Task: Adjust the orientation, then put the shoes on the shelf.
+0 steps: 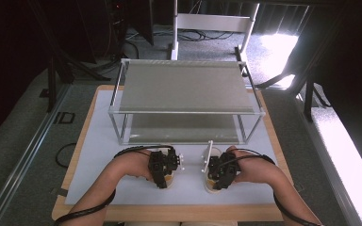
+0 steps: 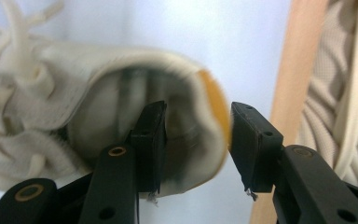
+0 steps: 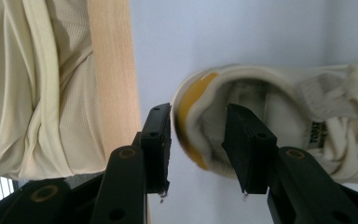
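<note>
Now left shoe's [image 2: 121, 107] heel between left hand-held gripper [image 2: 198, 140]

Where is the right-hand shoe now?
In the high view, the right shoe sits near the table's front edge, under the right gripper, before the wire shelf.

- It looked like a lab or test studio.
- A white mat [image 1: 122, 188] covered a wooden table [image 1: 82, 136].
- A bare metal rack [image 1: 184, 89] stood at its far edge.
- Cables [image 1: 195, 35] trailed over grey carpet beyond.
</note>
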Action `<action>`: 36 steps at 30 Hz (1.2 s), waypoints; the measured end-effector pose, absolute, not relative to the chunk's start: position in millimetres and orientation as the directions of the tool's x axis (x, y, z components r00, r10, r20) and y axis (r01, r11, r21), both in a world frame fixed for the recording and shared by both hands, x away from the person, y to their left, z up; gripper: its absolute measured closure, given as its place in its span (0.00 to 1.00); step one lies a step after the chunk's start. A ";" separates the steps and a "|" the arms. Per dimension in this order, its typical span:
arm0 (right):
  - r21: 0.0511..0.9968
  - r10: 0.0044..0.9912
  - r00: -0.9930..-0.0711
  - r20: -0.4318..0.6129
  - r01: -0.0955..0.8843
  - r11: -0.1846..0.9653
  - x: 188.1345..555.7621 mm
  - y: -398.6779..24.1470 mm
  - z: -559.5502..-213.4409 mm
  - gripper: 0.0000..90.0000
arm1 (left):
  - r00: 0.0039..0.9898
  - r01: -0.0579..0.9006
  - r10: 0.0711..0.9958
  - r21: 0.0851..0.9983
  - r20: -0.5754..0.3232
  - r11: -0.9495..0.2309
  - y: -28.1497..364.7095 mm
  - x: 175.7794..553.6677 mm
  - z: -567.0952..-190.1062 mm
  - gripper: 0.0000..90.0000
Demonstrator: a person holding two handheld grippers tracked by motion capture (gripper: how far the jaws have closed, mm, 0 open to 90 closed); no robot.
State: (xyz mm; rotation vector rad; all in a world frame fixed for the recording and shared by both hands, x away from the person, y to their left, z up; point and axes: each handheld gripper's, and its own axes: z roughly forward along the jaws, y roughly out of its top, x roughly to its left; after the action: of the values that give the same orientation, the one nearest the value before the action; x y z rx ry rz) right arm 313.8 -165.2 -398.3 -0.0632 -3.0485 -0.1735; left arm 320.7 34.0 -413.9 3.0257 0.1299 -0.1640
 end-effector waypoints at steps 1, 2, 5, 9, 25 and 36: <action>0.113 0.037 -0.995 0.094 0.048 0.992 313.3 -165.3 -398.5 0.67 | 0.990 0.095 0.083 0.097 -0.116 -0.991 33.4 320.3 -414.9 0.63; 0.110 0.040 -0.995 0.096 0.050 0.993 312.6 -165.0 -398.9 0.68 | 0.990 0.094 0.084 0.090 -0.113 -0.992 33.0 320.4 -416.6 0.63; 0.108 0.026 -0.995 0.097 0.036 0.994 311.0 -163.1 -401.4 0.73 | 0.990 0.100 0.090 0.083 -0.111 -0.992 33.5 321.5 -422.3 0.65; 0.076 0.025 -0.994 0.106 0.033 0.997 313.4 -160.7 -407.8 0.78 | 0.985 0.102 0.086 0.108 -0.149 -0.989 38.1 324.3 -424.4 0.72; 0.069 -0.057 -0.986 0.160 -0.046 0.997 311.4 -153.3 -411.1 0.87 | 0.988 -0.093 -0.112 0.177 -0.101 -0.980 37.5 314.1 -421.6 0.89; 0.102 -0.118 -0.982 0.145 -0.104 0.989 314.9 -148.8 -400.2 0.87 | 0.967 -0.251 -0.255 0.178 0.000 -0.952 32.0 320.3 -410.6 0.89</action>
State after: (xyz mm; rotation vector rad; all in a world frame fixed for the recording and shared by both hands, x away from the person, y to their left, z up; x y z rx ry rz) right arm 314.9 -148.8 -400.2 0.1668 -2.9827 -0.1404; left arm 320.3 32.0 -410.6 2.9396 -0.3813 -0.0345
